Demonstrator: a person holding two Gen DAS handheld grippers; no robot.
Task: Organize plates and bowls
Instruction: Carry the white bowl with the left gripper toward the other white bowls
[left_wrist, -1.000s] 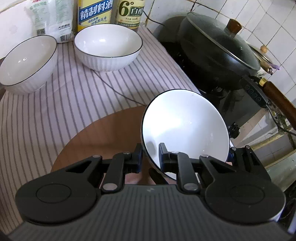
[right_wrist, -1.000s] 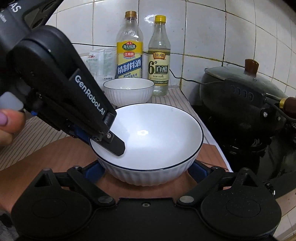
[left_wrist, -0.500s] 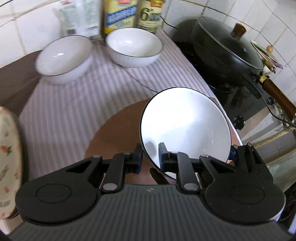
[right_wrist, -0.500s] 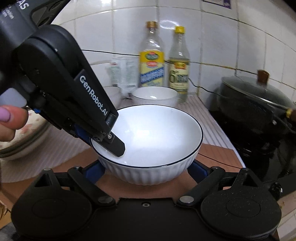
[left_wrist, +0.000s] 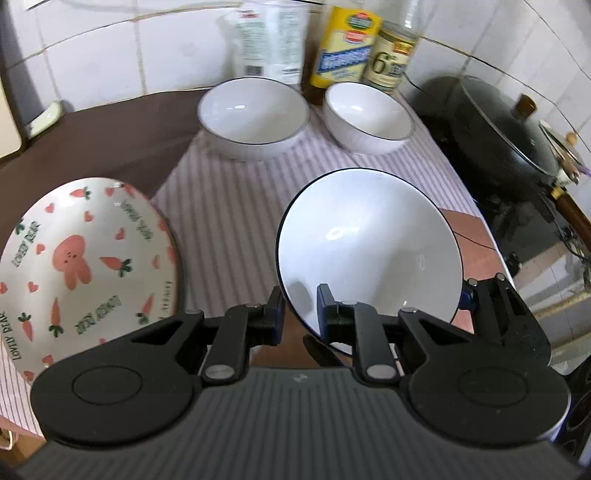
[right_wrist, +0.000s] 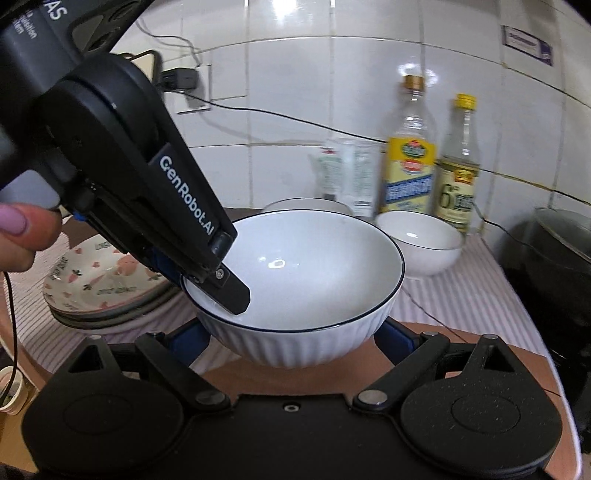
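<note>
A white bowl with a dark rim (left_wrist: 369, 251) (right_wrist: 314, 273) is held in the air above the brown board. My left gripper (left_wrist: 300, 314) is shut on its near rim, one finger inside and one outside; that gripper also shows in the right wrist view (right_wrist: 221, 284). My right gripper (right_wrist: 291, 336) closes on the bowl's ribbed sides from both flanks. Two more white bowls (left_wrist: 255, 114) (left_wrist: 369, 116) stand at the back of the striped cloth. A stack of rabbit-and-carrot plates (left_wrist: 81, 266) (right_wrist: 103, 288) lies at the left.
Two bottles (right_wrist: 408, 162) (right_wrist: 458, 177) and a white packet (left_wrist: 269, 40) stand against the tiled wall. A black lidded wok (left_wrist: 506, 129) sits on the stove at the right. A brown board (right_wrist: 461, 347) lies under the held bowl.
Both grippers have carried the bowl upward and to the left. The back bowls now look farther off and the rabbit plates have come into view.
</note>
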